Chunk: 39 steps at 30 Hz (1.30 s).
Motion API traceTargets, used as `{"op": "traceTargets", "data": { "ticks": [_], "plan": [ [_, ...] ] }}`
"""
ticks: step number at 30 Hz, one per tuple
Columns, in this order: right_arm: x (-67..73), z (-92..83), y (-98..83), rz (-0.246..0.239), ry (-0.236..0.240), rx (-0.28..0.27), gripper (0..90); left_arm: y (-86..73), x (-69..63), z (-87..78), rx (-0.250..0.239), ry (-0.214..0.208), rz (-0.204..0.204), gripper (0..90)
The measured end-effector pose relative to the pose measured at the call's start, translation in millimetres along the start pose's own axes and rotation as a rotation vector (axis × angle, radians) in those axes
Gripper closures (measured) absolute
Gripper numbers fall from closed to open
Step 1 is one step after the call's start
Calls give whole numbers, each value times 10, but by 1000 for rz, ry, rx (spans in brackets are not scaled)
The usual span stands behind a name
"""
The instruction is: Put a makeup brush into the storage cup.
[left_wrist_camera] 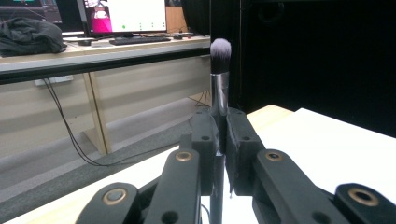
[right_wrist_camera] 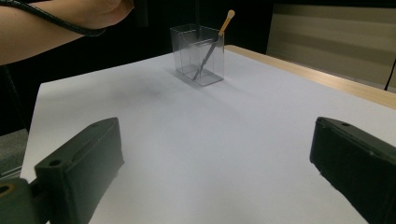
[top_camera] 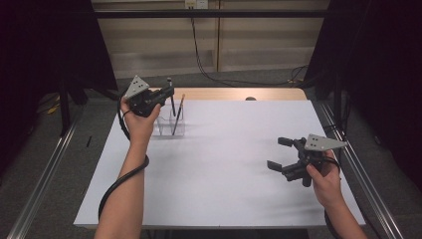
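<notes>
At the left, the left gripper (top_camera: 166, 92) is clamped on a slim makeup brush with a silver ferrule and a grey-tipped bristle head (left_wrist_camera: 219, 84), its jaws pressed together on the handle. The brush stands nearly upright, bristles up, its long axis running straight down toward the clear, square-sided plastic holder (top_camera: 170, 124), with the lower end at or just inside the holder's open top; which compartment it is over cannot be told. A second thin brush with a tan tip (right_wrist_camera: 215, 41) leans inside the same holder. The coming move likely turns on keeping that vertical line over the opening. Well to the right of the holder, the right gripper (top_camera: 281, 153) hangs above the white tabletop (top_camera: 229, 149) with jaws wide apart, holding nothing, much farther from the holder than the left hand.
</notes>
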State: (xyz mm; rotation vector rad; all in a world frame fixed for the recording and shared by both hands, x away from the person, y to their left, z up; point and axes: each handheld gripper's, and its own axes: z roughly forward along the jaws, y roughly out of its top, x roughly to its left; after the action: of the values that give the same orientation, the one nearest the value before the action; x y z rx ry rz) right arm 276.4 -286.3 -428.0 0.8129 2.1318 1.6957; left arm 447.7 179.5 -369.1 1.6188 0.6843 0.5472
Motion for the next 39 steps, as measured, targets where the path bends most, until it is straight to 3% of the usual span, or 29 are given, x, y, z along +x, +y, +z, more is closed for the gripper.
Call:
{"op": "traceTargets", "data": {
  "ticks": [24,34,39],
  "plan": [
    [9,-91,-6,-6,-17,-7,21,-146,-89,116,29,-14,-10,832],
    [17,-116,-24,-4,-18,-4,21,-205,-76,118,40,-27,-32,829],
    [6,-129,-46,-2,-20,-1,21,-218,-69,82,28,-61,-88,648]
  ]
}}
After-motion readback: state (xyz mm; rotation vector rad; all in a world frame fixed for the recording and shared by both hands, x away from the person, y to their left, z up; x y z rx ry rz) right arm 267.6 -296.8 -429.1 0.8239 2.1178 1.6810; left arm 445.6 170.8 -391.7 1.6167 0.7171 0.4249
